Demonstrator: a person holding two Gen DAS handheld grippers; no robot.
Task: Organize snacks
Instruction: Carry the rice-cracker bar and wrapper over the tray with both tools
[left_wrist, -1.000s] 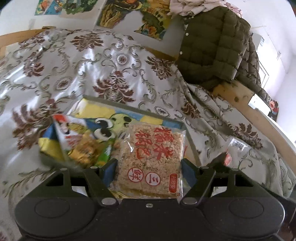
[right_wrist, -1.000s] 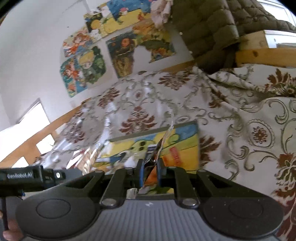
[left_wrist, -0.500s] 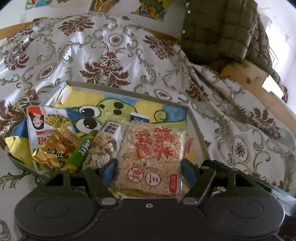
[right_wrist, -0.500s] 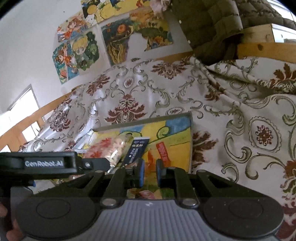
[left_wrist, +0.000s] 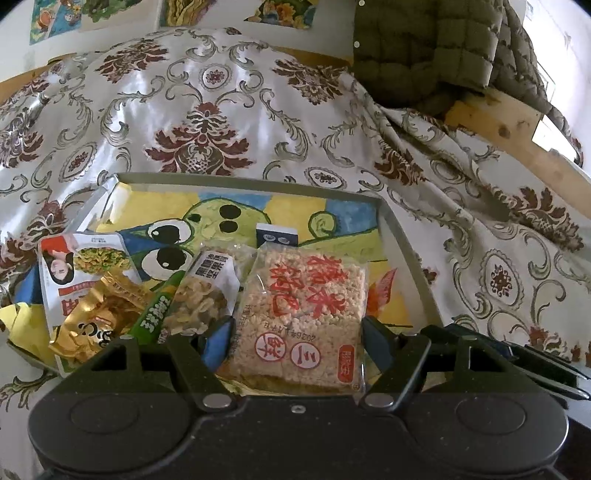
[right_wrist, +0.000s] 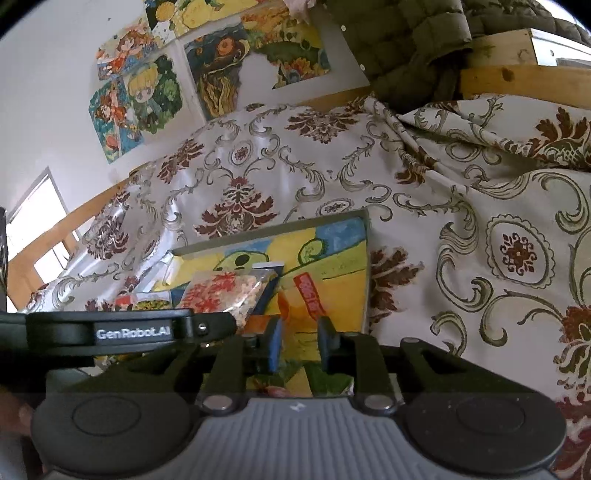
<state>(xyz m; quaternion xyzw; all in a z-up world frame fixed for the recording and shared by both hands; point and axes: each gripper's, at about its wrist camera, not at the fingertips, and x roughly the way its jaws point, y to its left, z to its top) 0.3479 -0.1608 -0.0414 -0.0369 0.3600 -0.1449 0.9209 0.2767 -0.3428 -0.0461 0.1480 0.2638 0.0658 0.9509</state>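
Left gripper (left_wrist: 297, 332) clamped wide on a clear packet of puffed rice cake (left_wrist: 301, 317) printed in red, both blue pads pressed against its sides, packet held low over the near end of a shallow tray (left_wrist: 406, 251) with a painted cartoon floor. In the tray to the left: a white packet with a portrait (left_wrist: 75, 266), a crumpled gold wrapper (left_wrist: 92, 325), a green stick pack (left_wrist: 157, 308) and a clear bag of pale nuts or chips (left_wrist: 201, 295), crowded together and overlapping. Behind the rice cake, just the top of a small dark blue box (left_wrist: 276, 234). To its right, an orange-red wrapper (left_wrist: 382, 290) lying flat on the tray floor. Right gripper (right_wrist: 298, 345) over the tray's near right part, jaws opening, blue pads apart with nothing pinched between them; the orange-red wrapper lying just beyond the tips, clear of both pads. Tray resting on a pale damask bedspread (left_wrist: 207, 110) with maroon medallions. Olive quilted jacket (left_wrist: 424, 48) draped over a wooden frame at the far right; cartoon posters (right_wrist: 136, 96) on the white wall behind.
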